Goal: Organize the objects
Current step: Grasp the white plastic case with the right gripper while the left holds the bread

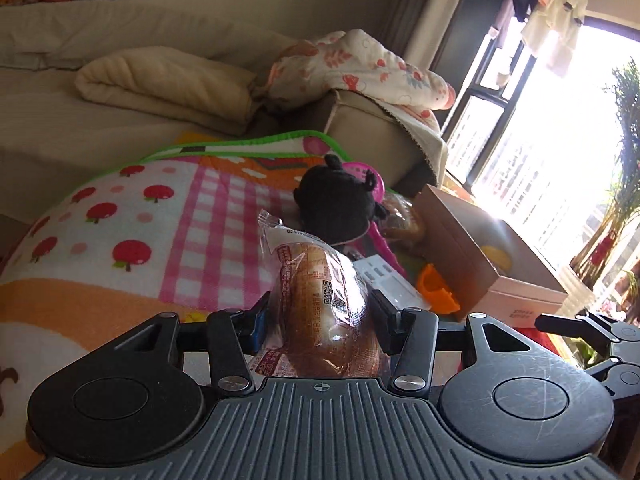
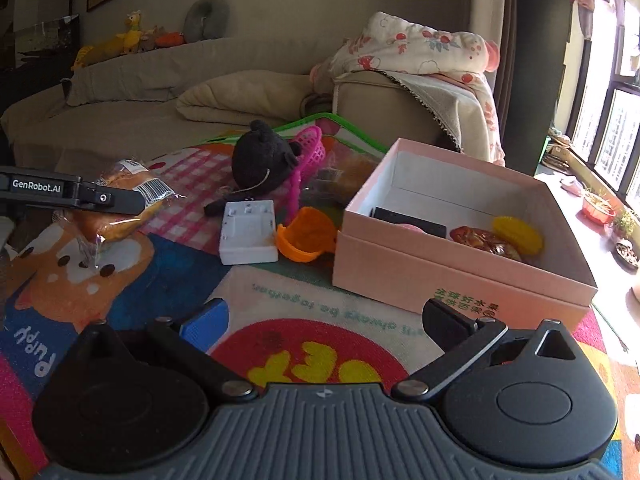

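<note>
My left gripper [image 1: 320, 312] is shut on a wrapped bread roll [image 1: 324, 312] and holds it above the play mat; it also shows at the left of the right wrist view [image 2: 116, 204], raised off the mat. My right gripper [image 2: 324, 320] is open and empty, low over the mat, in front of an open pink box [image 2: 452, 276]. The box [image 1: 492, 280] holds a black item [image 2: 408, 220], a wrapped bun [image 2: 484, 242] and a yellow toy [image 2: 518, 234].
On the colourful play mat [image 2: 280, 304] lie a black plush toy [image 2: 260, 156], a pink toy basket [image 2: 310, 152], a white plastic case [image 2: 248, 232] and an orange cup [image 2: 308, 240]. A beige sofa [image 2: 120, 120] with blankets stands behind. A window is at the right.
</note>
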